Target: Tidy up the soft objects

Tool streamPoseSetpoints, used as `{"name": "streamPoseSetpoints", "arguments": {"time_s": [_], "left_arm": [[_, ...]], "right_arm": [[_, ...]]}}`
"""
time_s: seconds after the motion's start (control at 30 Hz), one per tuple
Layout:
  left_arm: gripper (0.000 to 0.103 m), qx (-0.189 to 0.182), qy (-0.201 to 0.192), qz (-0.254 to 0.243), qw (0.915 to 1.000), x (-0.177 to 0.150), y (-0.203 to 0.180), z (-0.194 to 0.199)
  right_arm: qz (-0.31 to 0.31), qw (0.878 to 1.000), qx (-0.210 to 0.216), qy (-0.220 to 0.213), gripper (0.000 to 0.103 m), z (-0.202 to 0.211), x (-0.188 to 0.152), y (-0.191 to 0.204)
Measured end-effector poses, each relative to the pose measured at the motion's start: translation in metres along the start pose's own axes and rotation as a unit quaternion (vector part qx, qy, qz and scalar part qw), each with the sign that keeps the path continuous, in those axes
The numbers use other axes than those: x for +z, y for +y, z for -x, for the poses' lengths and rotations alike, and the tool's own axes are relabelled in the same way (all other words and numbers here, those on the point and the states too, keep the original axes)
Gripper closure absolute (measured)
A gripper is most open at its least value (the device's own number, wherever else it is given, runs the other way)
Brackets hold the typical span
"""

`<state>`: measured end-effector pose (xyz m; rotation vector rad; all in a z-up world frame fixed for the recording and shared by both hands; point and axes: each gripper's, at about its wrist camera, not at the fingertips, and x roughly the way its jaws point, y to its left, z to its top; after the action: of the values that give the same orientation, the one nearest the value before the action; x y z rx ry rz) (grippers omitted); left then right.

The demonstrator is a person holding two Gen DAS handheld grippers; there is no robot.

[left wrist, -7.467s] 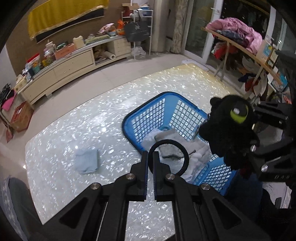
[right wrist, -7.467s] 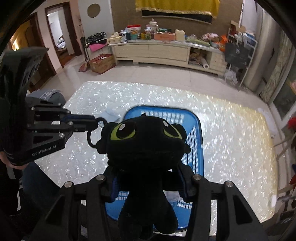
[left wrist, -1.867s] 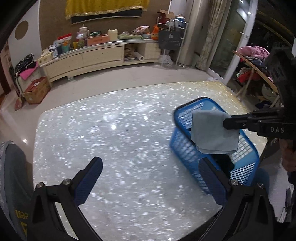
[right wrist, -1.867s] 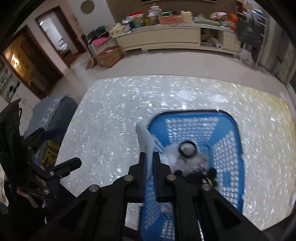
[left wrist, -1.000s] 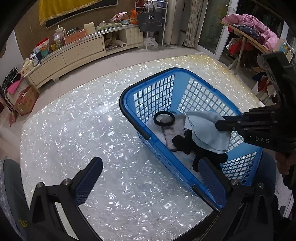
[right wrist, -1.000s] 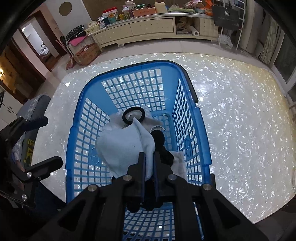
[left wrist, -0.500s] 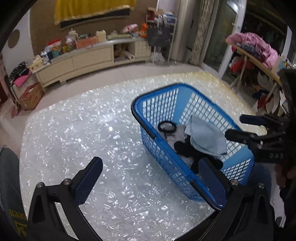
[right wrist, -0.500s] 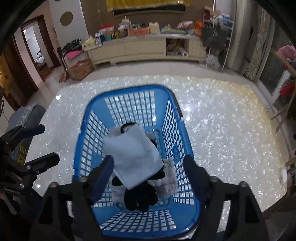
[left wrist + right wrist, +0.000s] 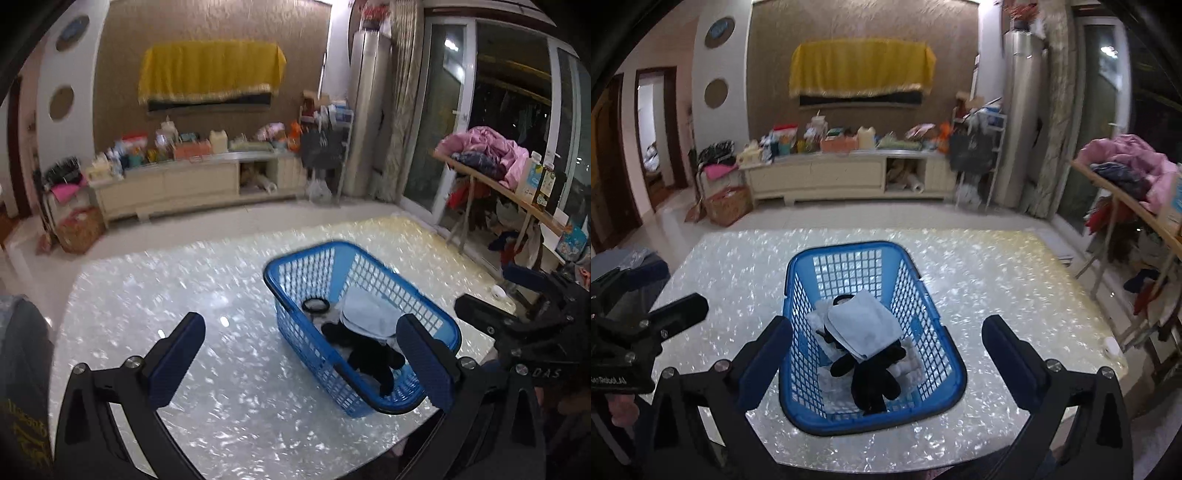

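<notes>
Right gripper (image 9: 882, 354) has let go of the pale blue folded cloth (image 9: 862, 328) and backed off, jaws opening wide, empty. Left gripper (image 9: 301, 354) wide open, empty. Cloth lies atop the black plush toy (image 9: 871, 380) inside the blue slatted plastic basket (image 9: 846, 251). Risk: loosely laid cloth could unfold or slide if basket gets bumped.

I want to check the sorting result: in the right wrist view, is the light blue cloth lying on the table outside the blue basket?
No, the light blue cloth lies inside the blue basket, on top of the black plush toy.

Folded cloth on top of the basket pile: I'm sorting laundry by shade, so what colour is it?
Pale blue-grey, plain. The folded cloth shows best in the right wrist view.
</notes>
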<state>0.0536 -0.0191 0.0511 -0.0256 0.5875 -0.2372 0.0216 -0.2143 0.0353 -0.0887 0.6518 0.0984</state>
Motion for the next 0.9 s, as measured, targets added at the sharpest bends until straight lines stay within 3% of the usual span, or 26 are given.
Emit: {"name": "streamPoseSetpoints", "arguments": {"time_s": [0.17, 0.47, 0.9], "left_arm": [[0.0, -0.009, -0.041, 0.008, 0.9991, -0.007, -0.008, 0.034], [0.0, 0.0, -0.051, 0.01, 0.9986, -0.021, -0.023, 0.062], [0.0, 0.012, -0.061, -0.001, 0.9981, -0.032, -0.038, 0.087]], "right_arm": [[-0.007, 0.999, -0.019, -0.033, 0.0, 0.028, -0.013, 0.005], [-0.005, 0.998, -0.036, -0.051, 0.0, 0.055, -0.032, 0.008], [-0.008, 0.997, -0.021, -0.071, 0.0, 0.068, -0.037, 0.008]]}}
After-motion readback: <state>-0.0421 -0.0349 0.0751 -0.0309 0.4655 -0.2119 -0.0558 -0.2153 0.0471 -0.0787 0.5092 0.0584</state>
